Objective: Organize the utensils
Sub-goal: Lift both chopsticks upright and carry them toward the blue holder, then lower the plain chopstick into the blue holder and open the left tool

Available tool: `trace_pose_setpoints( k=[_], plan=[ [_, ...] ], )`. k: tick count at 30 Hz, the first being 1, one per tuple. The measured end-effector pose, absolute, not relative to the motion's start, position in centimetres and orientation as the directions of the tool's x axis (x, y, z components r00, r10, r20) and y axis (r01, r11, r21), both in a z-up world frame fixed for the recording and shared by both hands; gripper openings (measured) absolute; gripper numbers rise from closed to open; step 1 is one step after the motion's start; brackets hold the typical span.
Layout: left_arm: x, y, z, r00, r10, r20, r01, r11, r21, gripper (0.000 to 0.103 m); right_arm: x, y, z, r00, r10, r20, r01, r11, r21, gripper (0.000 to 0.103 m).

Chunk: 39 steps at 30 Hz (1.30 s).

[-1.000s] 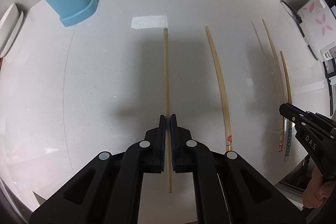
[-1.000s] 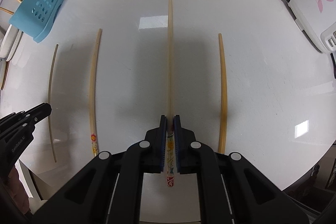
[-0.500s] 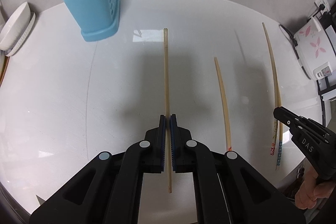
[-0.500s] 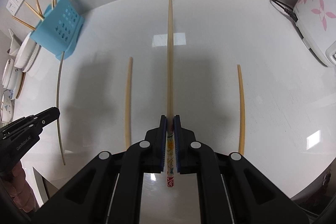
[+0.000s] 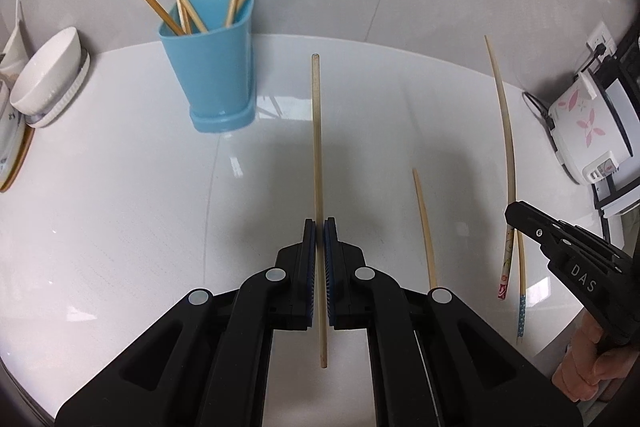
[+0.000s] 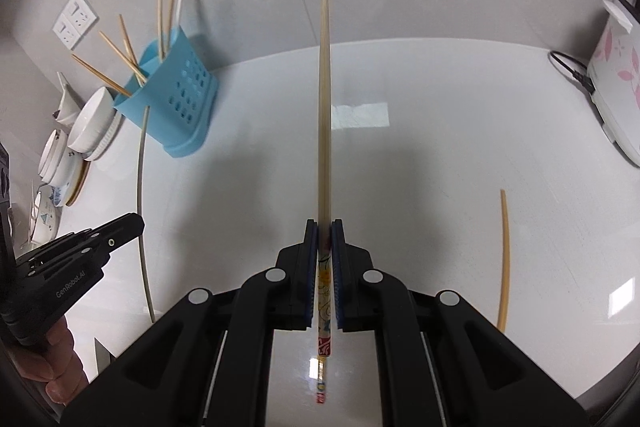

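I see a plain wooden chopstick [image 5: 318, 163] pinched between the pressed-together jaws of the left gripper [image 5: 319, 227], its tip pointing to 12 o'clock, clear of the white table [image 5: 120, 207]. The right gripper [image 6: 325, 227] pinches a chopstick with a patterned handle [image 6: 325, 131] the same way, tip at 12 o'clock.

Blue utensil holder [image 5: 214, 63] stands at 11 o'clock in the left wrist view, several chopsticks upright and leaning inside it. Two loose chopsticks lie on the table: one [image 5: 425, 227] at 3 o'clock of my left gripper, another [image 6: 503, 259] at 3 o'clock of my right gripper.

White bowl [image 5: 48, 71] at 10 o'clock; flowered rice cooker [image 5: 588, 131] at 2 o'clock.
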State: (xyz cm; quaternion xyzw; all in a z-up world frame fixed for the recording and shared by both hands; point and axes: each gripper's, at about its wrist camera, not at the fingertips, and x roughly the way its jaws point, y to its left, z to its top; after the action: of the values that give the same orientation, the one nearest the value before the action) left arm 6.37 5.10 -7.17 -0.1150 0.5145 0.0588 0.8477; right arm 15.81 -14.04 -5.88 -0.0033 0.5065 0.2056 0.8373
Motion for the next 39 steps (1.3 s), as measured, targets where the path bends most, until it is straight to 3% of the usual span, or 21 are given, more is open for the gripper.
trace_pose_setpoints(
  k=[20, 39],
  plan=[
    [7.6, 10.2, -1.9, 0.630, -0.012, -0.777, -0.225, 0.954, -0.197, 0.004, 17.3, -5.7, 0.5, 0.495, 0.454, -0.741, -0.489, 0.850, 0.194, 0.006],
    [11.8, 15.7, 0.9, 0.743, 0.033, -0.668, -0.242, 0.944, -0.222, 0.004, 19.8, 0.0, 3.2, 0.513, 0.538, -0.669, -0.569, 0.797, 0.204, 0.006]
  ],
)
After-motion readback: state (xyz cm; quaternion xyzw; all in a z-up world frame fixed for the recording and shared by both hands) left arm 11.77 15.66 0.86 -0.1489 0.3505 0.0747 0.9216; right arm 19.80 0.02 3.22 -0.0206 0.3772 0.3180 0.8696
